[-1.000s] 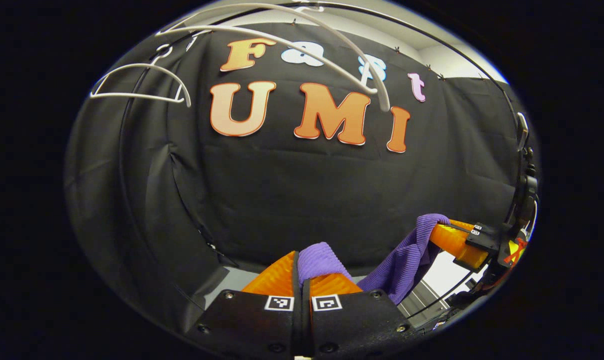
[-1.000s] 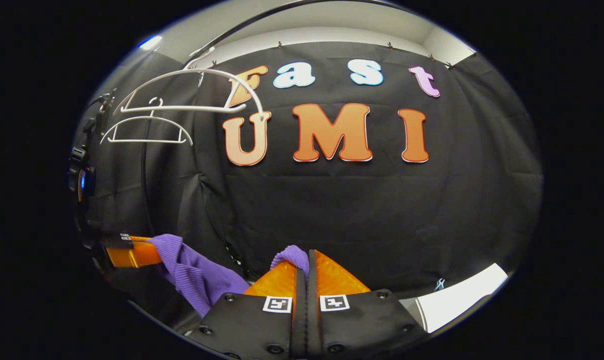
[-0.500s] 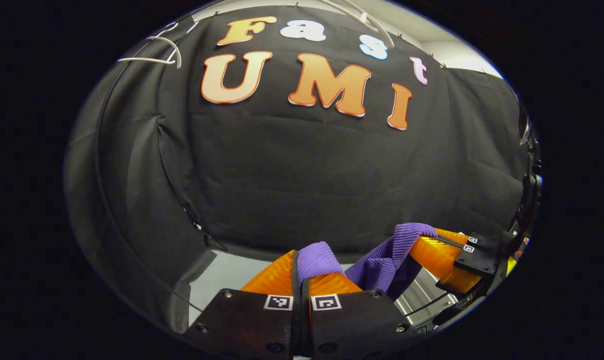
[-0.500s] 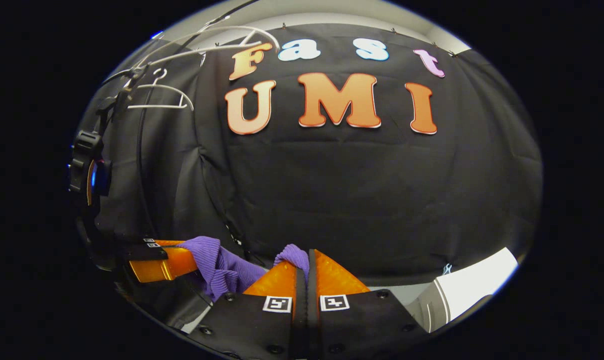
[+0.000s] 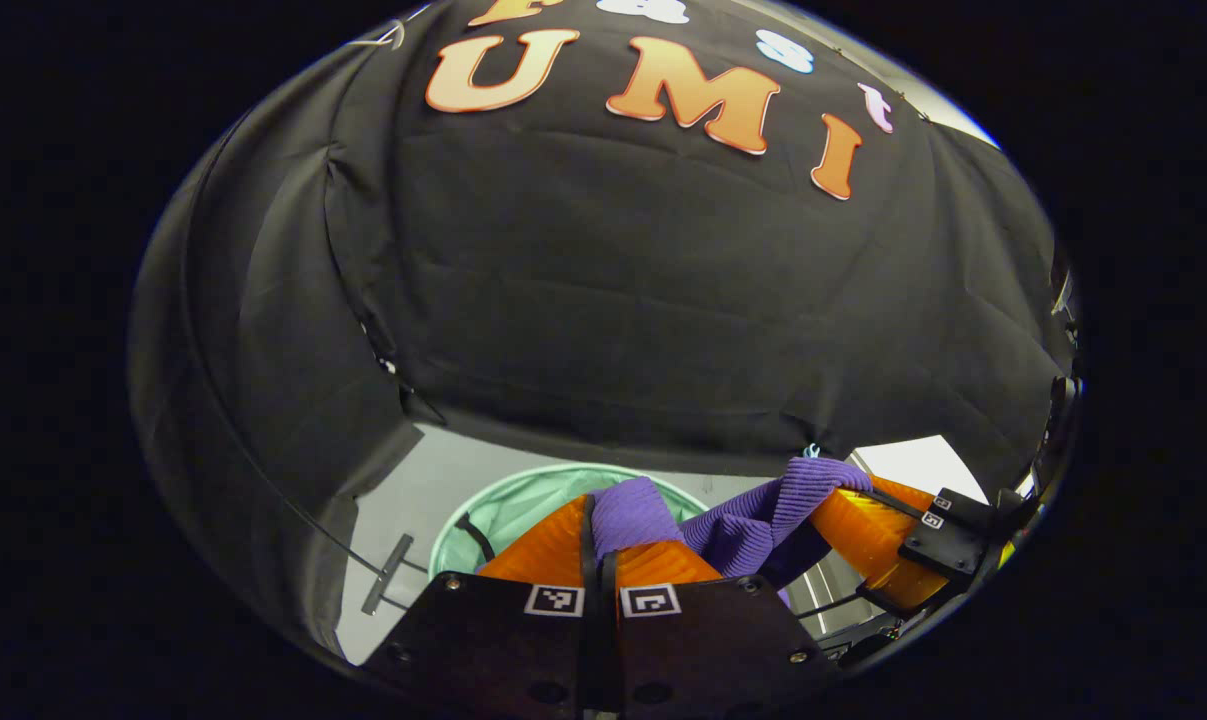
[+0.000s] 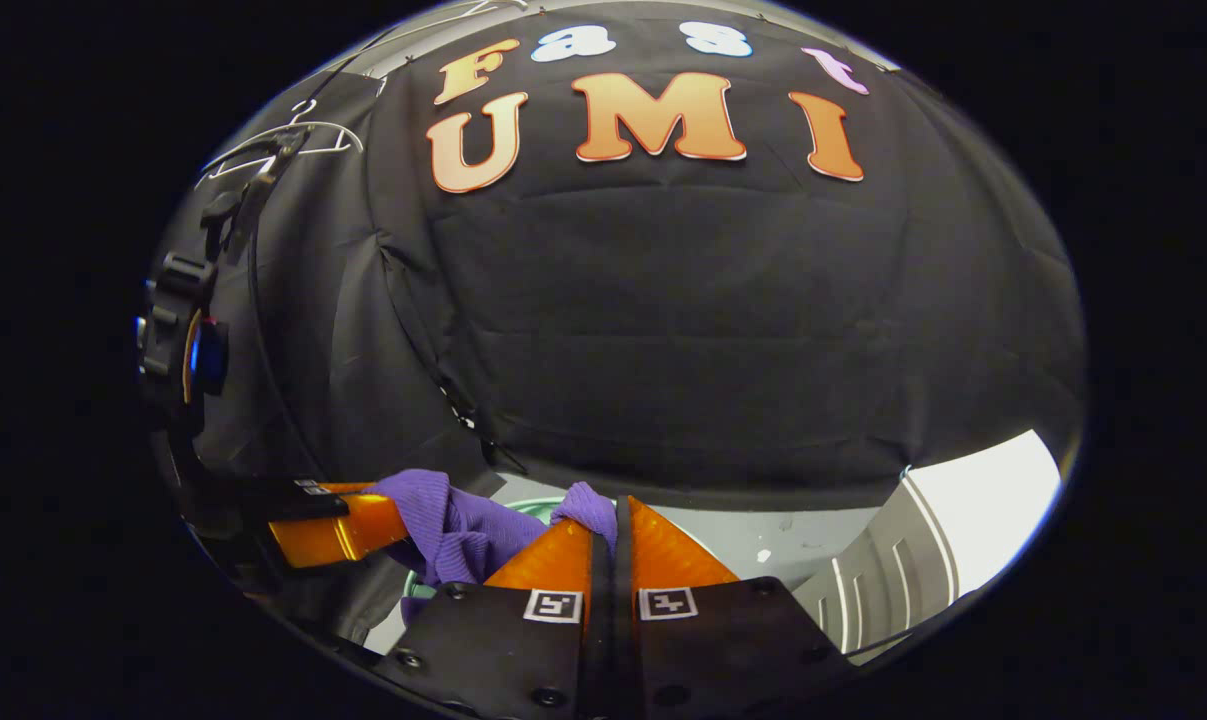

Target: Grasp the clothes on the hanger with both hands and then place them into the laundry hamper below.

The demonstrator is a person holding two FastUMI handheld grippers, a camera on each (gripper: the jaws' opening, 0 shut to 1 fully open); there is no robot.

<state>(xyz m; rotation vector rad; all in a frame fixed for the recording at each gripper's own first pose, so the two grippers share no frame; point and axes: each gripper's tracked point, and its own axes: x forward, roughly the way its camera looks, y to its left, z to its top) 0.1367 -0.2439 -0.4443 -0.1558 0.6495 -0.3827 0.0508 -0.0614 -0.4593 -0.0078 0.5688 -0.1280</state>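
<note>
A purple ribbed garment [image 5: 748,520] is stretched between my two grippers. In the left gripper view my left gripper [image 5: 600,525] is shut on a fold of it, and my right gripper [image 5: 835,505] grips its other end at the lower right. The mint-green laundry hamper [image 5: 508,500] stands on the floor just beyond and below my left fingers. In the right gripper view my right gripper [image 6: 613,520] is shut on a purple tuft of the garment [image 6: 458,520], which runs left to my left gripper [image 6: 363,525]. A sliver of the hamper's rim [image 6: 535,508] shows behind the cloth.
White hangers [image 6: 288,145], bare, hang high at the upper left in the right gripper view. A thin dark rack pole with a small foot [image 5: 388,575] stands left of the hamper. A pale grey ribbed panel [image 6: 878,590] lies at the lower right.
Both grippers have come down with the garment held between them. The hangers have slid up and away, and the green hamper has come into sight below.
</note>
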